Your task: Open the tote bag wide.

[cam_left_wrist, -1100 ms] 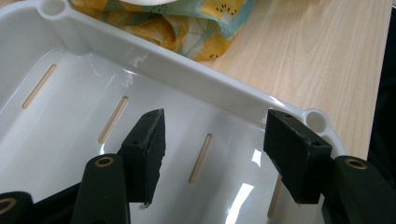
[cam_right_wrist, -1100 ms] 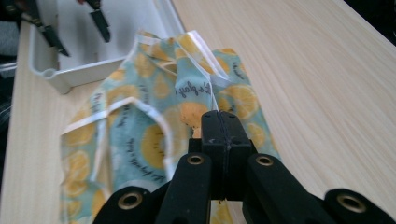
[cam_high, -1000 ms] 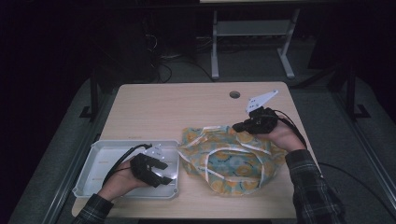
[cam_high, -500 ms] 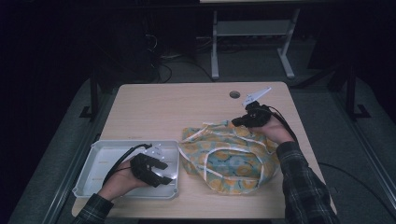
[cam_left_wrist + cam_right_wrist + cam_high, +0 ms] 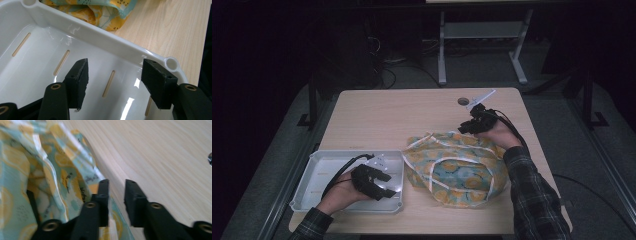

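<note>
Right tongs had just been opening, nothing between them, at the floral cloth's one o'clock corner mid-counter. Left tongs sat wide and empty over the white tray. Next I'd regrip another edge.

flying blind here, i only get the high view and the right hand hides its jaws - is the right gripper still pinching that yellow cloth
Observer: No. The right gripper has just been opening; a small gap shows between its pads, with the cloth beside the left pad.
Operator: and the left one, is it holding anything
Observer: Nothing. The left gripper stands open over the bare floor of the white tray.
Operator: is cloth in the tray
Observer: No, it lies just outside the tray's rim, on the table.
</note>
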Demonstrator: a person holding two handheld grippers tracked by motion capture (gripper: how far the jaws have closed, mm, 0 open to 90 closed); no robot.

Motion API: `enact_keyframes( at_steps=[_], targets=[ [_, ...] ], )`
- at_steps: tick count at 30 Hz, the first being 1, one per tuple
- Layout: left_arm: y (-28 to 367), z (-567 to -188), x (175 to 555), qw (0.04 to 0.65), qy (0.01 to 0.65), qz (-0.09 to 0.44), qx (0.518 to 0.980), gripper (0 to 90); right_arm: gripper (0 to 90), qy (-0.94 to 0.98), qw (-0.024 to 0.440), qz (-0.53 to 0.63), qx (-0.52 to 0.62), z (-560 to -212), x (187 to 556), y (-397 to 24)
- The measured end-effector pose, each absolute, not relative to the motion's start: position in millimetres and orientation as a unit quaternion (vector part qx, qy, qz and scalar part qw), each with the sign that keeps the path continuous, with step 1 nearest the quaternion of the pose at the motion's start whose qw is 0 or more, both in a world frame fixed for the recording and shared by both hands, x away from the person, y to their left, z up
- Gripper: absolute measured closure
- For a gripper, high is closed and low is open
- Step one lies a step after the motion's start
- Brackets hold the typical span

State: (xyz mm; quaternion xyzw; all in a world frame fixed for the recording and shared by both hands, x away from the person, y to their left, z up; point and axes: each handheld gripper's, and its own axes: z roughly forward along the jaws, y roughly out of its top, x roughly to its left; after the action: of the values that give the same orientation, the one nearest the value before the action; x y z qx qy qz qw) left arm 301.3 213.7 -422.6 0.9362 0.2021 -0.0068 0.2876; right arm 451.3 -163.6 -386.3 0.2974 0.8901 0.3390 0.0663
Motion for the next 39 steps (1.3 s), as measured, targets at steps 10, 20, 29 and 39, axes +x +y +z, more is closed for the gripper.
enact_keyframes(
  at_steps=[10,20,29,39],
  targets=[
    [213,-422,300,0.288,0.203,-0.006,0.936,38.5,52.7,0.880,0.082,0.359,0.299,-352,439,-174],
    [212,-421,300,0.288,0.202,-0.005,0.936,38.5,53.8,0.881,0.077,0.367,0.290,-343,407,-189],
    [212,-421,300,0.288,0.200,-0.004,0.936,38.5,54.6,0.875,0.077,0.391,0.276,-340,373,-205],
    [213,-418,299,0.302,0.204,-0.003,0.931,38.8,54.4,0.876,0.073,0.396,0.265,-353,339,-214]
  ],
)
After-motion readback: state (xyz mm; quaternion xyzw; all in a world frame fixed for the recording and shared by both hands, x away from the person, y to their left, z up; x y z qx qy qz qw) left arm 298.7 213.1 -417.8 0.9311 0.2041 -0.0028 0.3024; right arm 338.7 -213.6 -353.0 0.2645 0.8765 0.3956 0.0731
